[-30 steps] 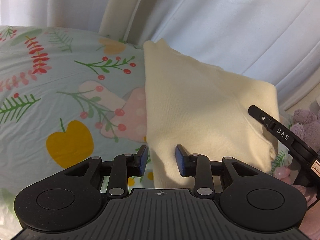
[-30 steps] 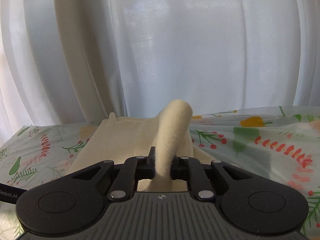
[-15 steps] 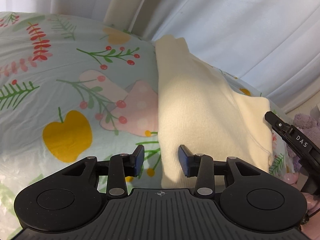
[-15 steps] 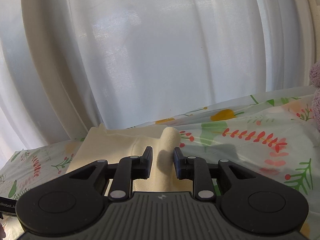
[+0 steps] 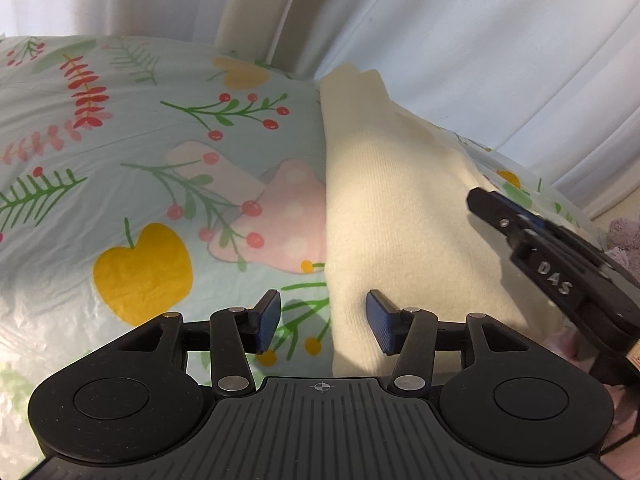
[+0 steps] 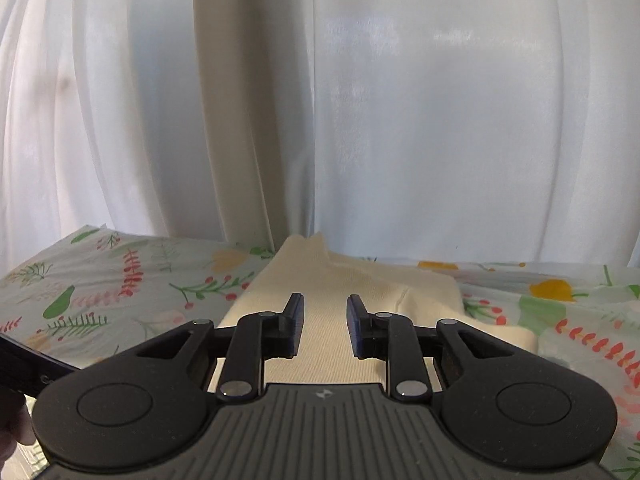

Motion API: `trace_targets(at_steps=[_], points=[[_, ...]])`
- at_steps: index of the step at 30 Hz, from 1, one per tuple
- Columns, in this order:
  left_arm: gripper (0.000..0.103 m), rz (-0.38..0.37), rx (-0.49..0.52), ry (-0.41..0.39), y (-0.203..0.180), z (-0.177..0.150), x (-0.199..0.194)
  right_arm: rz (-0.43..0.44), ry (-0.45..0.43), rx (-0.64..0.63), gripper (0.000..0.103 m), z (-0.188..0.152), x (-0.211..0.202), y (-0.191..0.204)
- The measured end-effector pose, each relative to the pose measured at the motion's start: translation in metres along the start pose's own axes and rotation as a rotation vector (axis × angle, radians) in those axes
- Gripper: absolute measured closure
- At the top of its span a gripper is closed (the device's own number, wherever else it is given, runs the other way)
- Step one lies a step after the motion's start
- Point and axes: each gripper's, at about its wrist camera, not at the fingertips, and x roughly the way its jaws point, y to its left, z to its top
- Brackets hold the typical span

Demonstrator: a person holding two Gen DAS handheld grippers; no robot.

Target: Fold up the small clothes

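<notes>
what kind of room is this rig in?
Probably a bedroom at home, not a lab. The cream garment lies on a soft floral-printed sheet, white curtains hang right behind it, and a purple plush toy sits at the edge.

My left gripper (image 5: 322, 322) and right gripper (image 6: 323, 326) are matte black: ribbed housings, round side discs, silver pivot screws, blue pads lining my jaws, white "DAS" lettering on one side.
</notes>
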Motion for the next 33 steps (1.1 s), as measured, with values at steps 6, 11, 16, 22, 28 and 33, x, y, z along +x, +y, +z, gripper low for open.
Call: trace_targets(at_steps=[6,11,16,22,28,33], points=[[0.041,-0.050,0.071,0.011,0.000,0.005,0.006,-0.163,0.089,0.007,0.100,0.008,0.059,-0.020],[0.039,-0.114,0.056,0.028,0.006,0.004,0.010,-0.230,0.070,0.199,0.103,0.013,0.069,-0.053],[0.040,-0.120,0.031,0.032,0.008,0.009,0.008,-0.194,0.046,0.343,0.103,0.002,0.043,-0.062],[0.040,-0.094,0.049,0.023,0.006,0.008,0.009,-0.055,0.038,0.226,0.103,-0.020,-0.016,-0.029],[0.041,-0.078,0.049,0.030,0.006,0.005,0.005,-0.033,0.092,0.213,0.103,-0.037,-0.046,-0.027],[0.043,-0.159,0.026,0.019,0.016,-0.015,-0.017,0.018,0.110,0.501,0.093,-0.059,-0.084,-0.059]])
